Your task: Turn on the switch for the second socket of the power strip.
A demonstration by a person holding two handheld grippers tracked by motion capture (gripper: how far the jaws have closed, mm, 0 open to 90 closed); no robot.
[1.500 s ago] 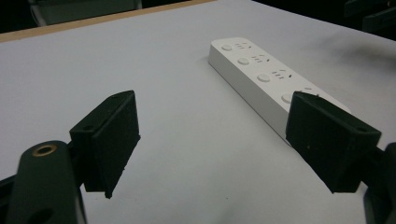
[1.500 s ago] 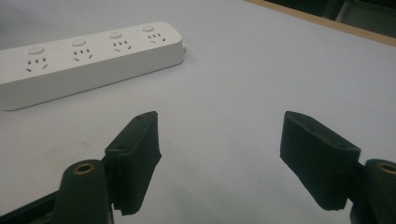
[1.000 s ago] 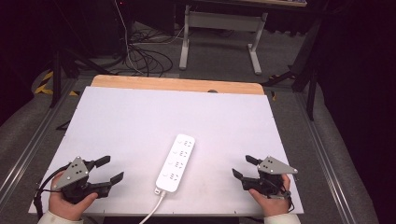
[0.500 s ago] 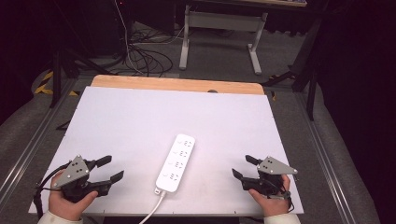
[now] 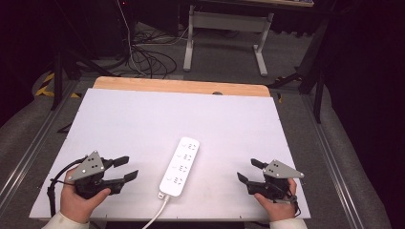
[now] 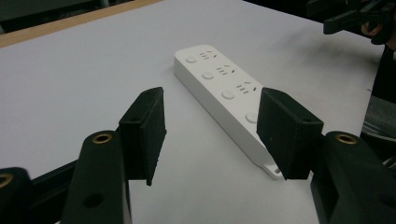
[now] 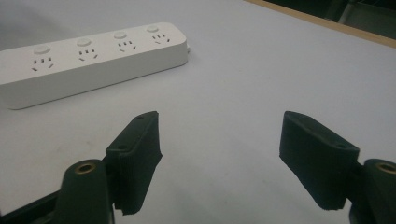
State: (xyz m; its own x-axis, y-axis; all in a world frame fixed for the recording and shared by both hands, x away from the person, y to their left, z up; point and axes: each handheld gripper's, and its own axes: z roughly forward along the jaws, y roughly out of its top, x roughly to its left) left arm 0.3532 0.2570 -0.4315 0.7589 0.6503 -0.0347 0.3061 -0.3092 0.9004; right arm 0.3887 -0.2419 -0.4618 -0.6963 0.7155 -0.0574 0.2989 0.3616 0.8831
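since the earlier frame the left gripper (image 5: 125, 169) has barely shifted near the front edge; its jaws are spread, holding nothing. the right gripper (image 5: 249, 171) rests likewise spread and empty. between them, well apart from both, a white power strip (image 5: 180, 160) lies on the white surface (image 5: 143, 119).

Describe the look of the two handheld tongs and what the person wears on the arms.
Both tongs are black. The left tongs and the right tongs each carry a grey three-cornered plate with small dark holes on top. The jaws are flat black blocks on arms with brass-coloured rivets, seen in both gripper views. A black cable loops from the left one. White sleeve cuffs show at the wrists.
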